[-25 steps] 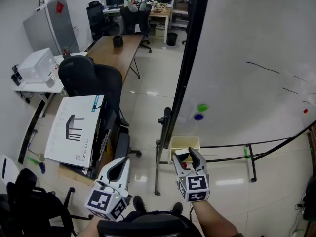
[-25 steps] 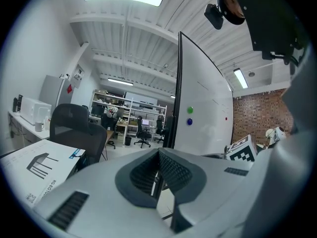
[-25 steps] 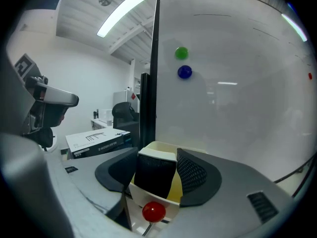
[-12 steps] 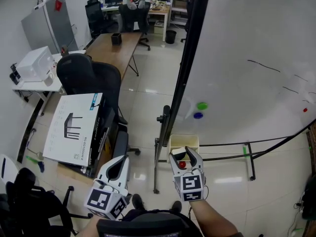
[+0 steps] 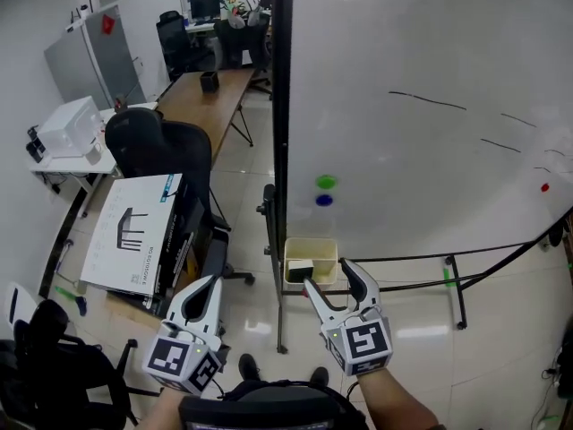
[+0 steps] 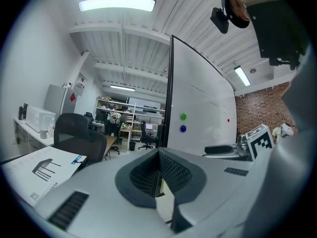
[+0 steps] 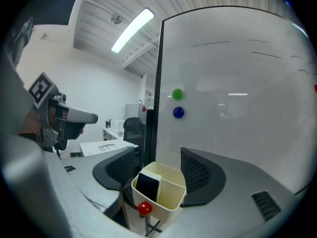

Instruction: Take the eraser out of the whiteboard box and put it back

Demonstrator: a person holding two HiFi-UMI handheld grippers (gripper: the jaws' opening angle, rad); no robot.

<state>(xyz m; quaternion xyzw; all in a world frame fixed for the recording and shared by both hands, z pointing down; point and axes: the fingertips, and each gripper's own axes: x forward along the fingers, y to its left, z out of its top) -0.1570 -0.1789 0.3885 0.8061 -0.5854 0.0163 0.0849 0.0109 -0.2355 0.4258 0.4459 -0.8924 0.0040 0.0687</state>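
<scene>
A cream whiteboard box (image 5: 312, 251) hangs at the whiteboard's lower left corner. In the right gripper view the box (image 7: 166, 195) holds the eraser (image 7: 148, 185), black-faced with a white back, standing upright at its left side; the eraser (image 5: 300, 271) also shows from the head view. My right gripper (image 5: 329, 277) is just short of the box, its jaws opening wide with nothing pressed between them. My left gripper (image 5: 208, 292) hovers lower left, away from the box, shut and empty.
The whiteboard (image 5: 430, 106) fills the right side, with a green magnet (image 5: 326, 182) and a blue magnet (image 5: 324, 201). A red knob (image 7: 144, 208) sits under the box. A black office chair (image 5: 161, 146) and a large flat carton (image 5: 134, 231) stand at left.
My right gripper has lifted and drawn back from the box, and its jaws have spread wider. The eraser now shows standing in the box. My left gripper shifted slightly.
</scene>
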